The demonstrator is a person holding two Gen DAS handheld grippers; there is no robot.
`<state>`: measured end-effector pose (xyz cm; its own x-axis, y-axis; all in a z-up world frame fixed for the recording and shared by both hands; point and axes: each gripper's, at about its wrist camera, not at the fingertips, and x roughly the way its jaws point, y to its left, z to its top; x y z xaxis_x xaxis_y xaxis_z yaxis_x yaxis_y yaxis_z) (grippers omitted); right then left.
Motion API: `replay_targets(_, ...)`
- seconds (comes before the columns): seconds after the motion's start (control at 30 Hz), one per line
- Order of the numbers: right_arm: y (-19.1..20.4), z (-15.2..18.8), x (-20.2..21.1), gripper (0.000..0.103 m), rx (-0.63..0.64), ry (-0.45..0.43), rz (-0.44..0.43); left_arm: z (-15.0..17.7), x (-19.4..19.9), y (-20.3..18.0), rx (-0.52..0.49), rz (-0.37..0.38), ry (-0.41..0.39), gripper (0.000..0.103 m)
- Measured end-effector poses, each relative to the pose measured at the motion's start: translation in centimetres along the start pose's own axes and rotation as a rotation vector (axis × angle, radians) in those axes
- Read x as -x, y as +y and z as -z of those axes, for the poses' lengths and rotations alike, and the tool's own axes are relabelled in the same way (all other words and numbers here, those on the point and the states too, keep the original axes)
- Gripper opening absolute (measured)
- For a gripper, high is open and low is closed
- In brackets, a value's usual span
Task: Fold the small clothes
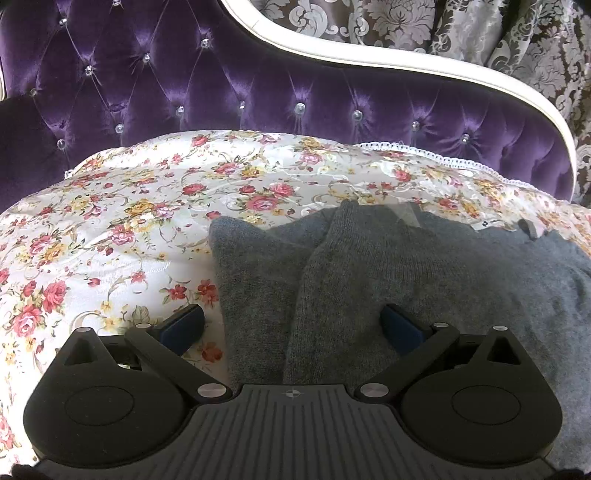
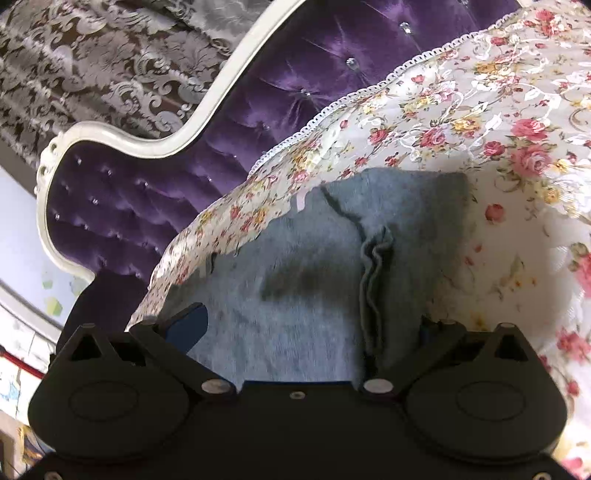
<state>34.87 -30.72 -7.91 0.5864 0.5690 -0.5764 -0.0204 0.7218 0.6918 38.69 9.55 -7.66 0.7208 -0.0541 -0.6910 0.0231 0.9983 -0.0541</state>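
Observation:
A grey knitted garment (image 1: 424,266) lies flat on the floral bedspread (image 1: 110,229), one sleeve folded across its body. My left gripper (image 1: 291,326) is open and hovers over the garment's left part; its left fingertip (image 1: 186,323) is above the bedspread and its right one above the knit. In the right wrist view the same garment (image 2: 295,295) fills the middle, with a bunched ridge of cloth (image 2: 376,277) near the right finger. My right gripper (image 2: 310,326) is open and close over the cloth, which partly hides the right fingertip.
A purple tufted headboard (image 1: 258,85) with a white curved frame (image 1: 369,55) rises behind the bed. A patterned grey curtain (image 1: 480,33) hangs beyond it. The bedspread's lace edge (image 2: 332,107) runs along the headboard. Bare floral bedspread (image 2: 517,147) lies beside the garment.

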Motion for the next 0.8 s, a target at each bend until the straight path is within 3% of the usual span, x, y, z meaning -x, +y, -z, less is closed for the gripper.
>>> replay_targets(0.13, 0.6, 0.2, -0.3, 0.103, 0.044, 0.013, 0.030, -0.1, -0.1, 0.0, 0.000, -0.005, 0.006, 0.103)
replay_targets(0.43, 3.6, 1.0, -1.7, 0.103, 0.270, 0.100, 0.171, -0.3, -0.4, 0.1, -0.002, -0.013, 0.026, 0.103)
replay_targets(0.8, 4.4, 1.6, -2.1, 0.103, 0.358, 0.118, 0.210, -1.2, -0.8, 0.0, -0.001, -0.026, 0.091, 0.103)
